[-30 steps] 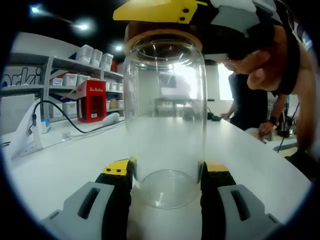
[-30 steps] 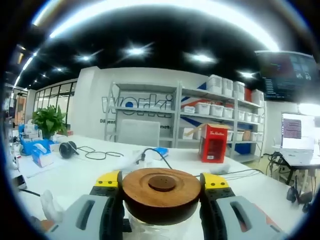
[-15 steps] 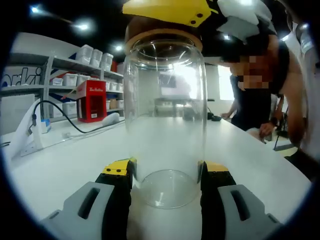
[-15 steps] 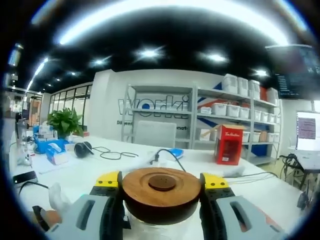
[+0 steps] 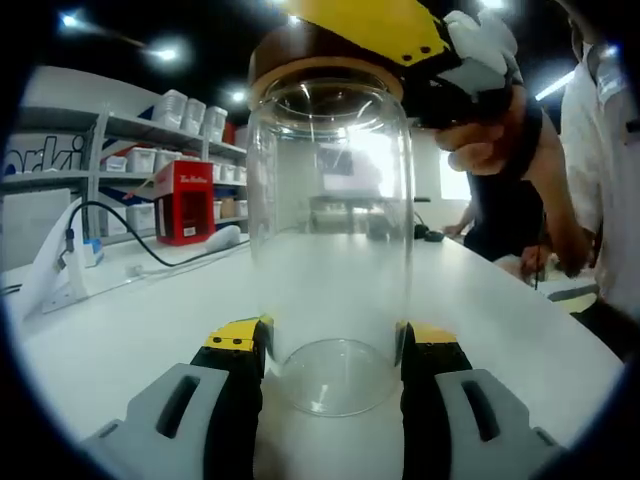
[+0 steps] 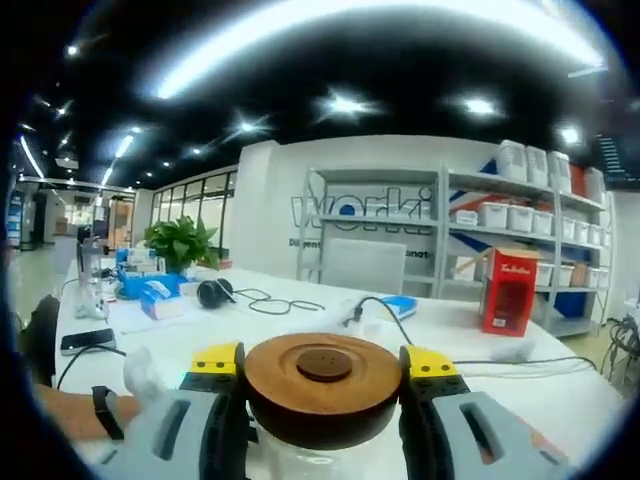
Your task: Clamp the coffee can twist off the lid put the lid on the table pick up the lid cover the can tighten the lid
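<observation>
Right hand-held gripper [image 6: 324, 375] turned on lid [image 6: 324, 385], can [image 5: 330, 240] upright.

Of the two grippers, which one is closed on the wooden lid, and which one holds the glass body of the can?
The right gripper clamps the wooden lid between its jaws. The left gripper grips the clear glass can near its base on the white table.

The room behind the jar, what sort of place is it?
Probably an open office or workshop: metal shelving stacked with white storage bins, long white tables strewn with cables and headphones, and a potted plant.
</observation>
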The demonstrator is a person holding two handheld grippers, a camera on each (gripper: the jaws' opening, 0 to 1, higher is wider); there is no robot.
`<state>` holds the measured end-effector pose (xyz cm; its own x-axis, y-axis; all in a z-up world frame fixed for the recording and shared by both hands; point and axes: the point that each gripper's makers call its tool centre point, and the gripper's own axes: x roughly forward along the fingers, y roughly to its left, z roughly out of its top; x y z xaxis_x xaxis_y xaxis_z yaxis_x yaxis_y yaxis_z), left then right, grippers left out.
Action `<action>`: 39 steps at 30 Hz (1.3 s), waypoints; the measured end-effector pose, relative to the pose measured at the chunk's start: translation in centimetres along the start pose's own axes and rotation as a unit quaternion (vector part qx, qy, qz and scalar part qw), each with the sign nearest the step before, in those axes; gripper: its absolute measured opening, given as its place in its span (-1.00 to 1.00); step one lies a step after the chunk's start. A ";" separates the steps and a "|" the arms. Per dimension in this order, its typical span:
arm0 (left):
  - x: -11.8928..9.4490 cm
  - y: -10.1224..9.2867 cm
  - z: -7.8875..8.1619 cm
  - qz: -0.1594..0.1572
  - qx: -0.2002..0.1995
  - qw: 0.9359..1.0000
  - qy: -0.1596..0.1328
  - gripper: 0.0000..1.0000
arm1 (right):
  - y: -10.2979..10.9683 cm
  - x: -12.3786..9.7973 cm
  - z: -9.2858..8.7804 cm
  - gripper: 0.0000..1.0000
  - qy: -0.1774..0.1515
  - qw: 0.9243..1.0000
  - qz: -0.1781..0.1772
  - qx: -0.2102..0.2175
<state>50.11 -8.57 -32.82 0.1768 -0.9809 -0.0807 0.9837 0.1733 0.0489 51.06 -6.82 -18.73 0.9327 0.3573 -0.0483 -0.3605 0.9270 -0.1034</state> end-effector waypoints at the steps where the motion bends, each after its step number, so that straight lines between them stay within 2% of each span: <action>1: 0.0 0.0 0.0 0.001 0.000 1.000 0.000 -0.09 | 0.1 0.0 0.0 0.12 -0.001 1.000 0.016 -0.002; 4: 0.1 0.0 0.0 0.001 0.000 1.000 0.000 -0.09 | 0.4 0.1 0.0 0.12 -0.001 0.998 0.062 -0.006; 7: 0.1 0.0 0.0 0.001 0.001 1.000 0.000 -0.09 | 0.4 0.0 0.0 0.12 0.002 0.996 0.092 -0.008; 27: -0.1 0.1 0.0 0.001 0.001 1.000 0.000 -0.09 | 0.8 -0.1 -0.1 0.11 -0.005 0.988 0.155 -0.005; 31: -0.1 0.0 0.0 0.001 0.001 1.000 0.000 -0.09 | 1.0 -0.1 -0.1 0.11 -0.008 0.983 0.183 -0.005; 37: 0.0 -0.2 0.0 0.001 0.001 1.000 0.000 -0.09 | 1.2 -0.2 -0.1 0.11 -0.017 0.973 0.231 0.007; 39: 0.0 -0.3 0.0 0.002 0.001 1.000 0.001 -0.09 | 1.4 -0.2 -0.1 0.11 -0.016 0.967 0.254 0.007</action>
<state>49.85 -8.58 -32.81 0.1807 -0.9801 -0.0817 0.9829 0.1770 0.0509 50.41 -5.62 -18.92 0.6356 0.7698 -0.0583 -0.7720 0.6328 -0.0604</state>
